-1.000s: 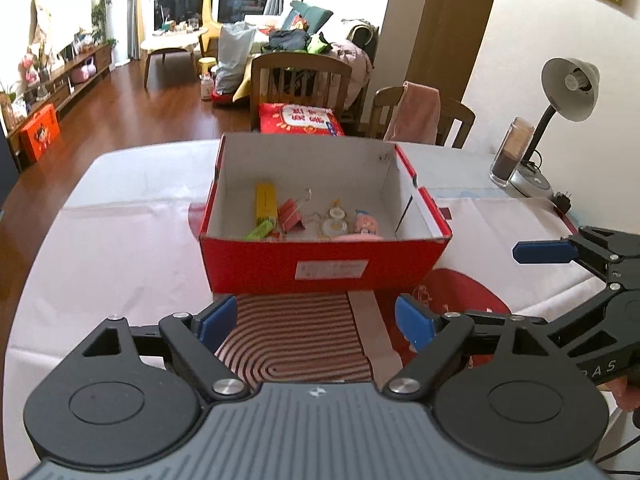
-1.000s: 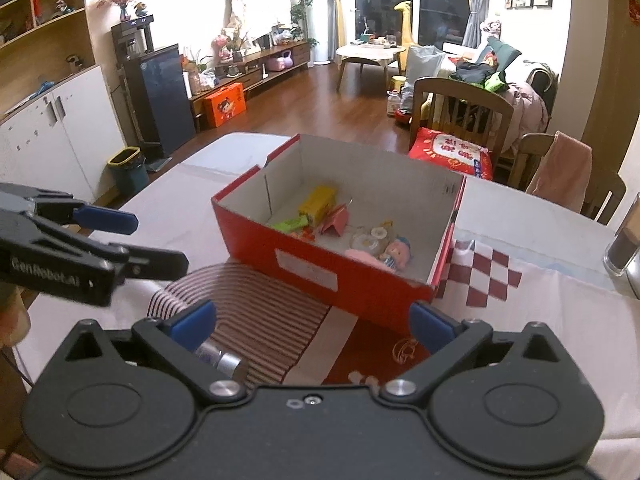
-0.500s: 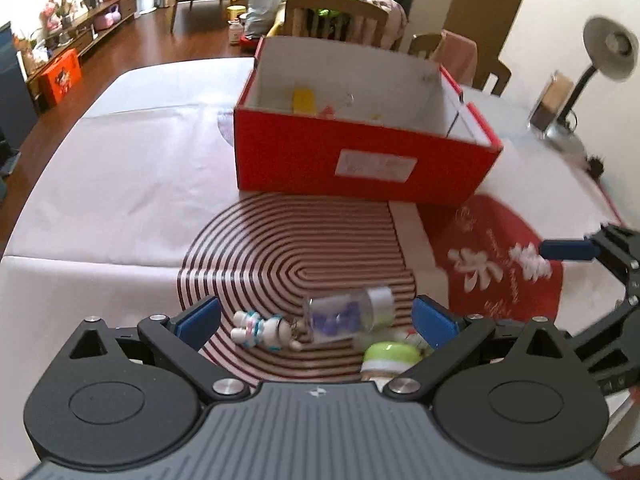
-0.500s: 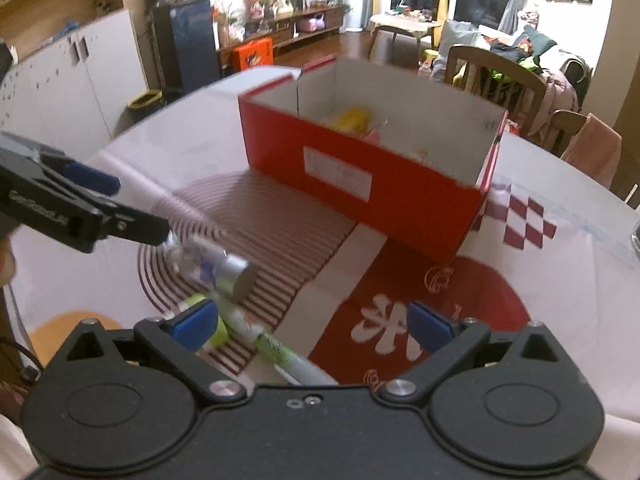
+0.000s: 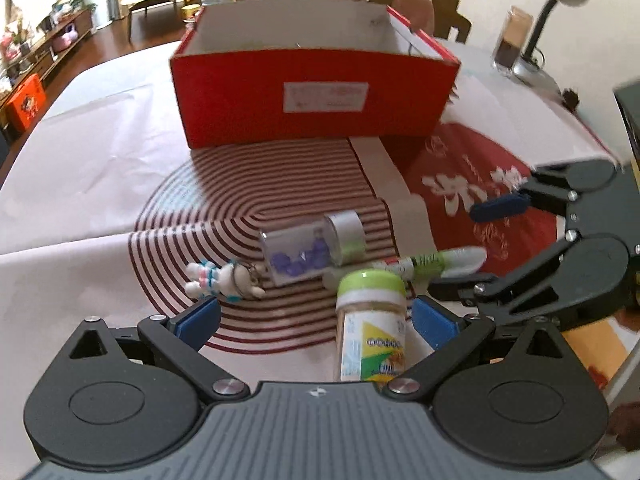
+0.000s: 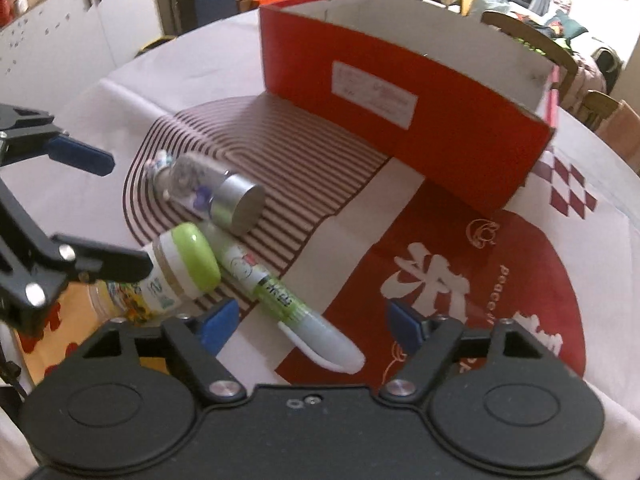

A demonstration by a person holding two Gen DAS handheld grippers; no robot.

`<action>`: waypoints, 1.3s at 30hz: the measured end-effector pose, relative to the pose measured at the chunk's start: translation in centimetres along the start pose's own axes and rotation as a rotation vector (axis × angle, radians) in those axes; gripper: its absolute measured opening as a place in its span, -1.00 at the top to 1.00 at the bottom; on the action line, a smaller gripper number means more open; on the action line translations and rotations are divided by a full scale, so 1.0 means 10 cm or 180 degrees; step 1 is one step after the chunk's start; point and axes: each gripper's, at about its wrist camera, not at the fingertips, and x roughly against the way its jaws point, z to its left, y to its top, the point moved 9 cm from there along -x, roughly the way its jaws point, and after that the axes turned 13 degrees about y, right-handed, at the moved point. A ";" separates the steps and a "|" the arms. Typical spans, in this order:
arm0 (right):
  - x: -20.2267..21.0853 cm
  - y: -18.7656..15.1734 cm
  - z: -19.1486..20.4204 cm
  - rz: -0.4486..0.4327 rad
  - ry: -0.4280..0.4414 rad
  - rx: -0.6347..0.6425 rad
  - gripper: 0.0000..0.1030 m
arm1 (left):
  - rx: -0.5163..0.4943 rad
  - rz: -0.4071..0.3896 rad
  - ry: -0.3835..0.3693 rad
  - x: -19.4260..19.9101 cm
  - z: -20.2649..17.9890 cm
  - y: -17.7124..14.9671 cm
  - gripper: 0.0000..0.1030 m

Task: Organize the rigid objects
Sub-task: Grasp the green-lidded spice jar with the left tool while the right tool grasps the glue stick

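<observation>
We are at the pick-up step: both grippers hang low over the loose things that lie in front of the red box [image 5: 312, 96], which stands in the upper middle of both views.

In the left wrist view, going left to right, a small bunny figure [image 5: 224, 278] lies at lower left of centre, then a clear vial [image 5: 310, 250] with purple bits, then a green-capped jar [image 5: 370, 316] on its side, and a green pen [image 5: 432, 262] at right of centre. The left gripper [image 5: 316, 318] is spread wide with nothing grasped; the jar lies between its fingers, close to the right pad, but not pinched.

In the right wrist view the jar [image 6: 180, 270] is at lower left and the pen [image 6: 288, 300] runs down to bottom centre. The right gripper [image 6: 310, 320] has just been narrowing, with the pen between its fingers; the pads are not yet on it.

We judge the next move calls for each gripper to settle lower, square up on its thing, close firmly, then lift over the near wall of the box.
</observation>
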 end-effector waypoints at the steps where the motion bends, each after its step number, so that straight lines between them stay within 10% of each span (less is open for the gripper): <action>1: -0.02 0.00 0.02 0.0033 0.0005 0.0053 -0.47 | -0.0028 0.0008 0.0006 -0.02 -0.01 -0.02 -0.99; 19: -0.21 0.06 0.15 0.0174 0.0203 0.0212 0.07 | -0.0184 0.0104 0.0002 -0.17 -0.16 -0.17 -0.95; 27: -0.22 0.06 0.21 0.0228 0.0280 0.0340 0.22 | -0.0280 0.0175 -0.0153 -0.18 -0.28 -0.22 -0.18; 39: -0.13 -0.04 0.25 0.0199 0.0333 0.0146 0.67 | -0.0348 0.0234 -0.0226 -0.19 -0.35 -0.24 0.16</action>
